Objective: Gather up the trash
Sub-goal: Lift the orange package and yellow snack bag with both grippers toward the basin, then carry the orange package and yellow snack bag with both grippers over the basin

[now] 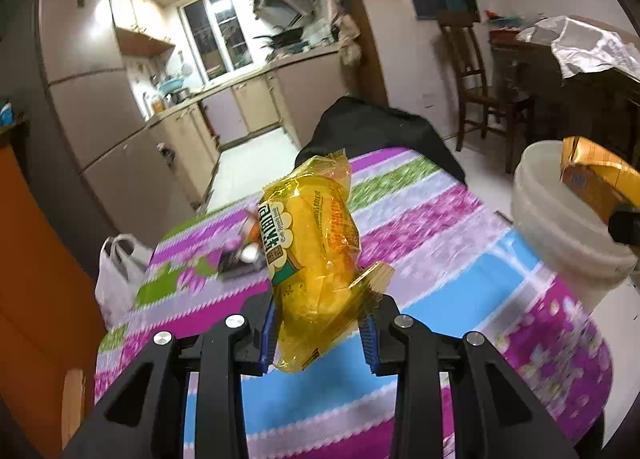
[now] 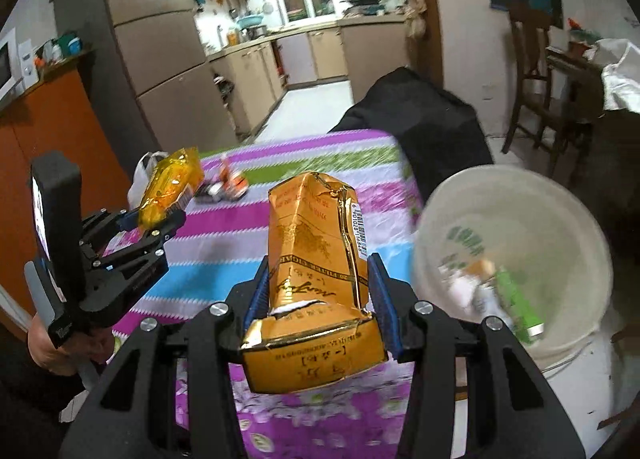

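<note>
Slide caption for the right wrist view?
Right gripper holds crushed orange carton beside white bucket.

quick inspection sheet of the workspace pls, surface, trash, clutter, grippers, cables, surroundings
surface: table under a striped floral cloth, pink, blue, green and white bands.
job's things: yellow snack wrapper and orange carton, both held in the air; white bucket at the table's right edge, with some trash already inside.
clutter: small orange and white items at the far end of the table, too blurred to identify; black cloth at the far edge.
grippers: left gripper shut on the wrapper; right gripper shut on the carton.
cables: nothing seen.
surroundings: kitchen behind, wooden chair, white plastic bag left of the table.
</note>
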`<state>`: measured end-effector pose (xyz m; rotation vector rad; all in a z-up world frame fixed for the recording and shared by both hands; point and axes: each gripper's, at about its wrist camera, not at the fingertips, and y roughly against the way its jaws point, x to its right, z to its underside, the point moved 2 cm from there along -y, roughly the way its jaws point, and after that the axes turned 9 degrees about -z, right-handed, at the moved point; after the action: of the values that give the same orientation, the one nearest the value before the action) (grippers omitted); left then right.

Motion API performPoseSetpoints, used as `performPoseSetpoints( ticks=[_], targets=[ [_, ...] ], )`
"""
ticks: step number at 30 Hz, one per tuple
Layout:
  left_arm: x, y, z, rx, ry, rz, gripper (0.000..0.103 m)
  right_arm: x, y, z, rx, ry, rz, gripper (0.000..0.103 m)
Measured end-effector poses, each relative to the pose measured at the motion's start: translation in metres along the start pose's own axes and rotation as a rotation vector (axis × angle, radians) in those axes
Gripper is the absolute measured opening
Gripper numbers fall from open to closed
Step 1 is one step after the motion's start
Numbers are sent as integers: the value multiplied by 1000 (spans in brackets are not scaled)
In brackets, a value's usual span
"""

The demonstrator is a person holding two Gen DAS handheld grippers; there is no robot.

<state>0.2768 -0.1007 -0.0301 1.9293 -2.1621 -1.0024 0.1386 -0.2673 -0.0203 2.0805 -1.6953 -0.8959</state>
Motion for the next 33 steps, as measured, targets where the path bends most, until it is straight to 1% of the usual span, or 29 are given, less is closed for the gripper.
performPoseSetpoints(
  ticks=[5,9,15,19,25,29,33],
  targets=[
    [32,7,-32,53,-44,43,35,30,27,-16,29,-11,72,45],
    [63,14,-56,94,-86,79,35,63,47,-25,29,-32,157,45],
    [118,20,-94,136,-151,160,35,116,63,-35,-19,-110,247,45],
    [162,21,-114,165,-218,204,35,144,74,-38,-54,-150,287,45],
    [219,6,-134,131,-302,317,35,171,75,-41,-137,-195,310,45],
    [249,-5,-141,121,-356,356,35,182,66,-39,-207,-195,328,45],
    [274,-17,-145,104,-400,391,35,188,62,-35,-245,-200,328,45]
  ],
)
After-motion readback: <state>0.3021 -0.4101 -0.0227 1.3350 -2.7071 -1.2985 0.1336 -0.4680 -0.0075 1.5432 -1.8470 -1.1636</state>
